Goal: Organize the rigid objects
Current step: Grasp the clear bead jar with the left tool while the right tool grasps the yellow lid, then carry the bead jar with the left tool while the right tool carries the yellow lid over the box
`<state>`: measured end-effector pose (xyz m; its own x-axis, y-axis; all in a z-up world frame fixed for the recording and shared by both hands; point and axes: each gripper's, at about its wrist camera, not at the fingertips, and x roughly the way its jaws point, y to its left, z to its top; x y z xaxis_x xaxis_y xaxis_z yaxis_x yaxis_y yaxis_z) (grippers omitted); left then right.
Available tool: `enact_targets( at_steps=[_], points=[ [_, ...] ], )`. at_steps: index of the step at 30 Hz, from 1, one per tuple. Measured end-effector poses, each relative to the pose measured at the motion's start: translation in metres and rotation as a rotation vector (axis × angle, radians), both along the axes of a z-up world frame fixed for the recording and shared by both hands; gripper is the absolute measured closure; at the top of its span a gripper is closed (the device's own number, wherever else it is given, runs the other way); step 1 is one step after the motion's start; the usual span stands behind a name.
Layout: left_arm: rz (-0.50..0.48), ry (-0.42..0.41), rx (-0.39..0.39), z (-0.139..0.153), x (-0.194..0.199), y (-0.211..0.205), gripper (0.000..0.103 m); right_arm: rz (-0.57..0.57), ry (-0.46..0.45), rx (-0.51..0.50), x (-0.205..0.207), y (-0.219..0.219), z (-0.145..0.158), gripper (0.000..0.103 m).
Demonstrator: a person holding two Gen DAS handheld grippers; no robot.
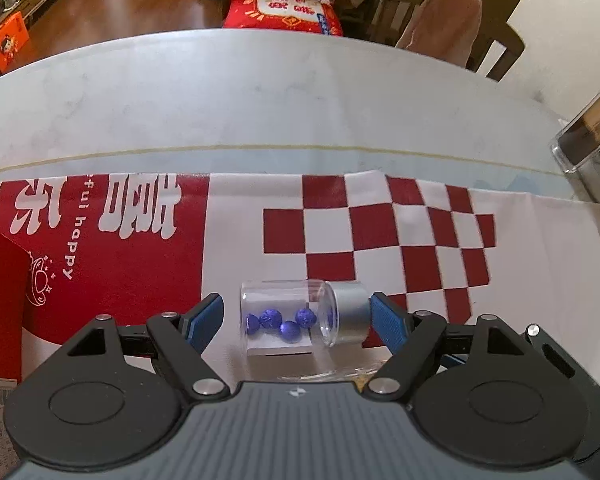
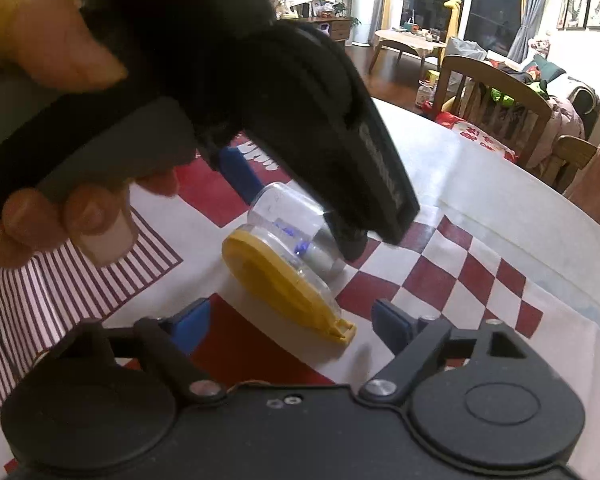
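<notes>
The small clear jar (image 1: 296, 320) lies on its side on the red-checked cloth (image 1: 380, 232), silver cap toward three o'clock, between the left tongs (image 1: 296, 316), whose blue pads flank it, right one at the cap, neither visibly pressing; close evenly end to end, while the right tongs (image 2: 288, 322) wait open by the yellow disc (image 2: 278, 280).

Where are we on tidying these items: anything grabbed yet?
Nothing looks put away yet. The clear jar with blue beads lies on its side on the checkered cloth, between the open left gripper, pads not pressing. The right gripper, also open, points at the yellow-lidded container beside the jar. Grasping and placing both remain.
</notes>
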<state>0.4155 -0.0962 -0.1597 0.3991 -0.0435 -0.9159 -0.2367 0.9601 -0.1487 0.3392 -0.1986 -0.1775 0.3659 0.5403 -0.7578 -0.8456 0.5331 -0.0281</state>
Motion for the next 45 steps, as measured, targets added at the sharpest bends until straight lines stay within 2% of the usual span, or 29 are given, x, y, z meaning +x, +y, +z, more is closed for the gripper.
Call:
enact_targets(
  at_steps=[2,8,16,19,30,45],
  points=[
    [0.007,0.013,-0.004,-0.006,0.002,0.000,0.023,0.009,0.001,0.002,-0.001,0.000,-0.001,0.022],
    [0.003,0.013,0.003,-0.012,0.005,-0.002,0.023,0.045,-0.008,-0.014,-0.008,0.005,-0.006,0.036],
    [-0.020,-0.015,0.010,-0.015,0.000,-0.003,0.024,0.102,-0.045,-0.027,-0.026,0.009,-0.002,0.073],
    [-0.028,-0.029,0.017,-0.014,-0.004,-0.005,0.030,0.096,-0.051,-0.030,-0.032,0.014,-0.001,0.076],
    [-0.032,-0.087,0.034,-0.003,-0.017,-0.003,0.031,0.013,-0.032,-0.020,-0.047,0.011,0.008,0.088],
    [0.007,-0.180,-0.008,0.042,-0.055,0.032,0.031,-0.141,0.086,0.055,-0.056,-0.014,0.054,0.088]
  ],
)
